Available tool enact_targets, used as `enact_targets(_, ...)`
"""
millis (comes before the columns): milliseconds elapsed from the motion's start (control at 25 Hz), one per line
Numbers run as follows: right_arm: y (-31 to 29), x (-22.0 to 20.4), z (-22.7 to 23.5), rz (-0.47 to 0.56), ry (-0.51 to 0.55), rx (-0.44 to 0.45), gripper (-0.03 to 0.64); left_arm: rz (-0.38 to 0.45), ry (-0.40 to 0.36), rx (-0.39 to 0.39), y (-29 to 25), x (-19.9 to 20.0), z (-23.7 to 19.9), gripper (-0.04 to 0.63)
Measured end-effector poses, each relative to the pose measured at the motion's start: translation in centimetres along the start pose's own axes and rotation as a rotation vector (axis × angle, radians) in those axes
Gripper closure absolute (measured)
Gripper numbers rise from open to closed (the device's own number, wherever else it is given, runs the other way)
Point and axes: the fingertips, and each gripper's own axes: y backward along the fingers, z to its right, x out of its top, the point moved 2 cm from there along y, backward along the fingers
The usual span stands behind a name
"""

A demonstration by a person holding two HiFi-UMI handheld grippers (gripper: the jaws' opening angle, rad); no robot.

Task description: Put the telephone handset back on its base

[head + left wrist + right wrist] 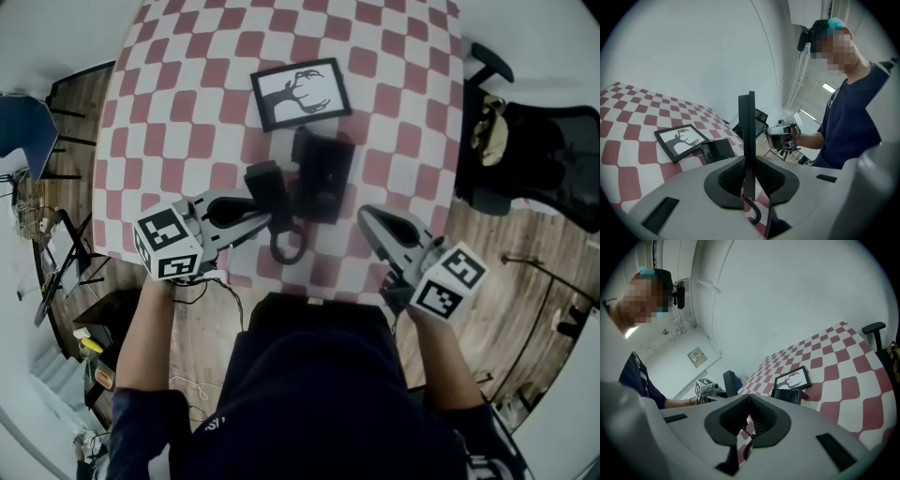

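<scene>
Handset (746, 136) clamped between left gripper (272, 222) fingers; right gripper (367, 217) closed, empty.

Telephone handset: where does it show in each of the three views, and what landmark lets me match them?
Head view: the handset is just left of centre, gripped in the left claw, beside the base.
Left gripper view: centre, upright between the jaws.
Right gripper view: small and dark, left of centre, above the jaws.
Shared landmark: the framed picture.
</scene>
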Motion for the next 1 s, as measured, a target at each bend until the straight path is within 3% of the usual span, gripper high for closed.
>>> enact_targets(600, -0.7, -1.9, 3.2, -0.059, -0.06, -0.082, 0.6, -0.15, 0.108, -0.279, -4.9, -2.7, -5.3, 0.506)
enact_targets(1000, -0.8, -2.7, 4.8, -0.084, -0.091, -0.125, 0.6, -0.218, 0.153, -0.373, -7.6, -4.4, -7.4, 0.506)
